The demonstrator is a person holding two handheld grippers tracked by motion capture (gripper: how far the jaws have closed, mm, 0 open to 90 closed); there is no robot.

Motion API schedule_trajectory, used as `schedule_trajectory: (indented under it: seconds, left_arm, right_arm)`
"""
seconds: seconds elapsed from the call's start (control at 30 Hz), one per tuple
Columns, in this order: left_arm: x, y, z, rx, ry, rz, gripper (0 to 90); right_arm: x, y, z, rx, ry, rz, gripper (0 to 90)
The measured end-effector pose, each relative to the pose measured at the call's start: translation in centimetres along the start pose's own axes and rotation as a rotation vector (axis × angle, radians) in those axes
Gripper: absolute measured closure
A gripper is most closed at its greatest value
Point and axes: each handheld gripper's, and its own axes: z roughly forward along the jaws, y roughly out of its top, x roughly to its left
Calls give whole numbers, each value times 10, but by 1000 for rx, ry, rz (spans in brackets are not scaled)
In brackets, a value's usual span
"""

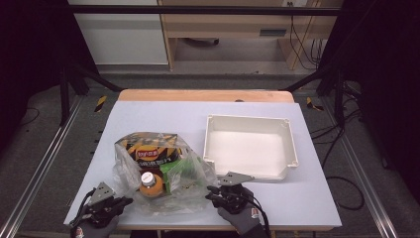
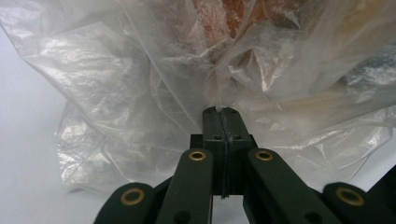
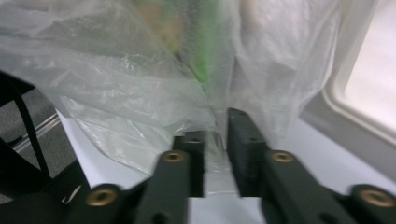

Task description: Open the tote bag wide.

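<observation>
A clear plastic bag (image 1: 194, 174) lies on the white table (image 1: 163, 113), left of centre. Inside it are a yellow and black chips packet (image 1: 151, 150), an orange bottle with a white cap (image 1: 147, 182) and a green pack (image 1: 181, 167). My left gripper (image 1: 128, 201) sits at the bag's near left corner. In the left gripper view, the left gripper (image 2: 221, 112) is shut with the bag's film (image 2: 140, 93) pinched at its tips. My right gripper (image 1: 211, 191) is at the near right corner. In the right gripper view, the right gripper (image 3: 215, 128) has its jaws slightly apart, with loose film (image 3: 140, 107) between them.
A white rectangular tray (image 1: 247, 120) stands to the right of the bag, close beside my right gripper. The table's front edge runs just under both gloved hands. Bare table lies behind the bag and to the tray's right.
</observation>
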Motion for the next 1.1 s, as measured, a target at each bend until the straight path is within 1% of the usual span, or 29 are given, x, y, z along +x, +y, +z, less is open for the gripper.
schedule_trajectory:
  seconds: [0.03, 0.07, 0.1, 0.13, 0.17, 0.2, 0.23, 0.3, 0.33, 0.37, 0.4, 0.43, 0.47, 0.5, 0.53, 0.57, 0.6, 0.63, 0.67, 0.7, 0.73, 0.8, 0.83, 0.87, 0.9, 0.93, 0.97, 1.0, 1.1]
  left_arm:
    - [0, 0, 0, -2, 0, 0, 899]
    - [1, 0, -1, -9, 2, -1, 899]
    - [1, 0, -1, -9, 2, -1, 899]
    - [1, 0, -1, -12, 2, -6, 899]
    - [2, 0, -1, -12, 3, -7, 898]
    - [2, 0, -1, -14, 4, -8, 898]
    - [2, 0, -1, -18, 6, -11, 898]
    - [2, 0, -1, -27, 10, -11, 897]
    - [2, 0, -1, -27, 10, -11, 895]
    - [3, 1, -1, -35, 9, -15, 892]
    - [4, 1, -2, -41, 8, -19, 889]
    - [4, 1, -3, -52, 8, -21, 881]
    - [4, 1, -3, -52, 8, -21, 872]
    - [4, 1, -5, -68, 4, -22, 872]
    - [5, 1, -7, -80, 2, -20, 823]
    - [5, 3, -12, -117, 0, -24, 791]
    - [5, 3, -12, -117, 0, -24, 746]
    - [5, 6, -19, -175, 4, -31, 682]
    - [5, 6, -19, -175, 4, -31, 628]
    - [4, 8, -25, -215, 12, -42, 628]
    - [4, 10, -30, -247, 14, -48, 557]
    - [5, 13, -41, -299, 12, -67, 463]
    - [4, 15, -46, -324, 21, -70, 387]
    - [4, 18, -51, -345, 34, -72, 387]
    - [3, 20, -56, -366, 40, -72, 329]
    - [2, 24, -62, -391, 38, -74, 311]
    - [2, 26, -66, -404, 37, -74, 311]
    - [1, 31, -74, -432, 44, -75, 298]
    - [1, 42, -91, -481, 29, -83, 272]
  right_arm:
    - [0, 0, 0, 0, 0, 0, 697]
    - [4, 3, -8, -40, 10, -27, 606]
    - [4, 3, -8, -40, 10, -27, 606]
    - [9, 6, -17, -95, 0, -65, 497]
    - [9, 6, -17, -95, 0, -65, 497]
    - [12, 9, -21, -118, -5, -78, 483]
    - [18, 17, -31, -172, -11, -110, 426]
    - [27, 26, -39, -216, -4, -136, 411]
    - [27, 26, -39, -216, -4, -136, 411]
    - [36, 36, -42, -250, 21, -160, 434]
    - [39, 40, -42, -255, 22, -169, 479]
    - [43, 44, -41, -254, 21, -184, 568]
    - [43, 44, -41, -254, 21, -184, 568]
    - [46, 47, -39, -253, 19, -194, 667]
    - [45, 51, -33, -244, 11, -187, 843]
    - [43, 52, -31, -240, 14, -165, 882]
    - [43, 52, -31, -240, 14, -165, 882]
    - [38, 52, -28, -238, 27, -145, 900]
    - [38, 52, -28, -238, 27, -145, 900]
    - [37, 52, -28, -228, 25, -144, 900]
    - [35, 52, -27, -226, 22, -138, 900]
    - [32, 52, -26, -221, 20, -126, 900]
    - [30, 51, -26, -216, 17, -117, 900]
    - [30, 51, -26, -216, 17, -117, 900]
    - [28, 51, -25, -209, 14, -113, 900]
    - [28, 51, -25, -208, 12, -112, 900]
    - [28, 51, -25, -208, 12, -112, 900]
    - [28, 51, -25, -206, 12, -112, 900]
    - [27, 51, -25, -200, 13, -109, 900]
